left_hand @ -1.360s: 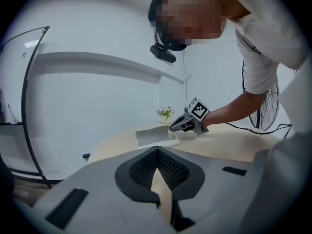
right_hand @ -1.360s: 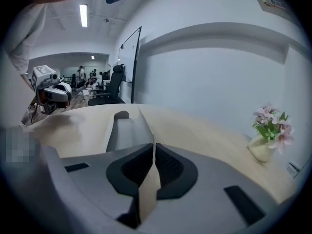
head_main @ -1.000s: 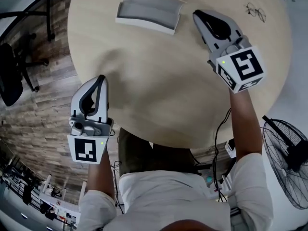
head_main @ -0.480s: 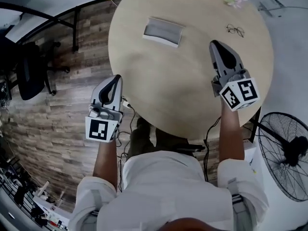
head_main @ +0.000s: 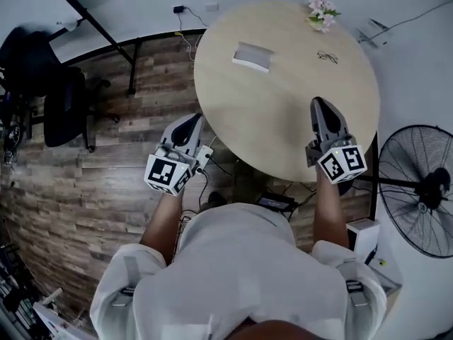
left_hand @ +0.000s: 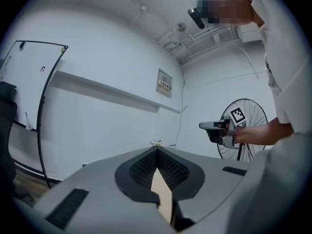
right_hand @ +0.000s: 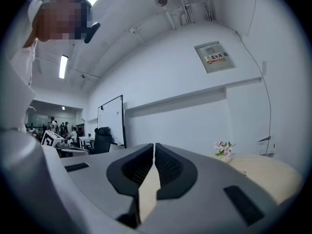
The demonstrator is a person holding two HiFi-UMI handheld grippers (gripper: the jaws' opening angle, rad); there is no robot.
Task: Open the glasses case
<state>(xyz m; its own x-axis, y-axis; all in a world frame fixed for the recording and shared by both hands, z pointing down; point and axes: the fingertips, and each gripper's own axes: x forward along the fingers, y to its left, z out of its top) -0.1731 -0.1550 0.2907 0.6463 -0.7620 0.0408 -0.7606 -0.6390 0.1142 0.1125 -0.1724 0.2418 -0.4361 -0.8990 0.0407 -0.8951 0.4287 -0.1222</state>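
The grey-and-white glasses case [head_main: 251, 57] lies on the far part of the round wooden table [head_main: 283, 119], with a pair of thin-framed glasses [head_main: 327, 57] to its right. Both grippers are held level and well short of the case. My left gripper [head_main: 192, 119] hangs off the table's left edge, over the wood floor, with its jaws shut and nothing between them [left_hand: 157, 151]. My right gripper [head_main: 318, 103] is over the near right part of the table, also shut and empty [right_hand: 154, 146]. The right gripper also shows from the side in the left gripper view [left_hand: 204, 126].
A small pot of pink flowers [head_main: 320, 11] stands at the table's far edge. A standing fan [head_main: 419, 190] is to the right of the table. A black office chair [head_main: 64, 105] stands at the left. Cables and a power strip [head_main: 272, 202] lie under the table.
Both grippers have drawn back from the case toward the person and risen. The head view has risen too, so the table looks smaller and farther. Both stay shut.
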